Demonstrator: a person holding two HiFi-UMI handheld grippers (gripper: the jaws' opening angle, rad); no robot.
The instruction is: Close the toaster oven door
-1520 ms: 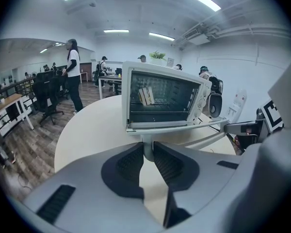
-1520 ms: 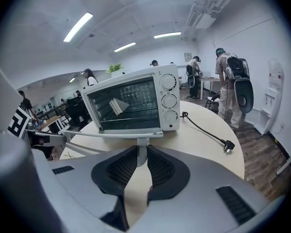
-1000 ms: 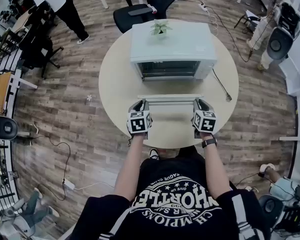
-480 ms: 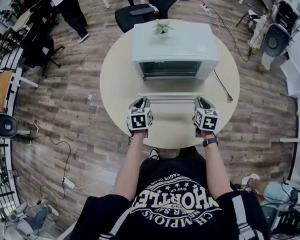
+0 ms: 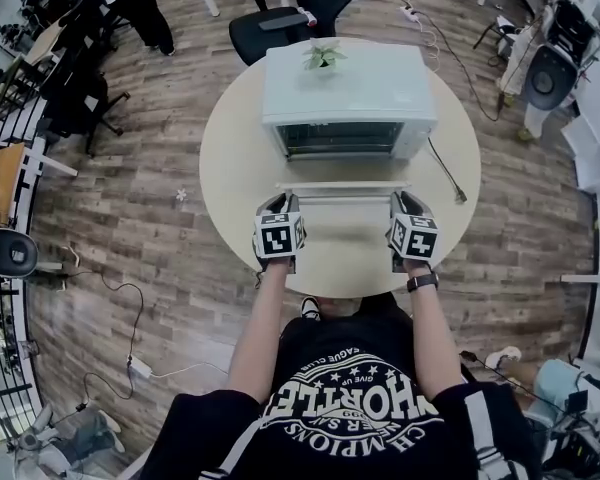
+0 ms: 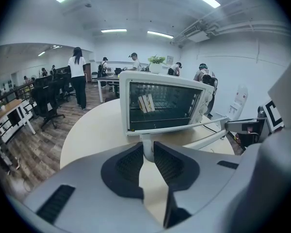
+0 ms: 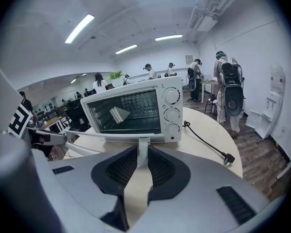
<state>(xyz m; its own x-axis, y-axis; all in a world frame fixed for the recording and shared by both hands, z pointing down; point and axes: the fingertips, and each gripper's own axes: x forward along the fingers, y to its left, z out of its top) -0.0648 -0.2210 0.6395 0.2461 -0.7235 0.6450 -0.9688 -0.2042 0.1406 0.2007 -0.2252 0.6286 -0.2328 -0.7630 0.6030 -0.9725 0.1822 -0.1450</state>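
Left gripper (image 6: 148, 150) and right gripper (image 7: 142, 155) each pinch the door handle (image 5: 342, 188) in front of the toaster oven (image 5: 348, 88); uneven lifting could slip a grip.

An open office: swivel chairs (image 5: 310, 3), desks (image 5: 2, 173), ceiling strip lights (image 6: 113, 31), cables (image 5: 138, 367) across a wood floor (image 5: 130, 198)

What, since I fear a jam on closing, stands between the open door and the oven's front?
Nothing visible. The door lies folded down, left claw and right claw clamped on its handle posts; its arc up to the oven opening is free. The plant and cord sit clear.
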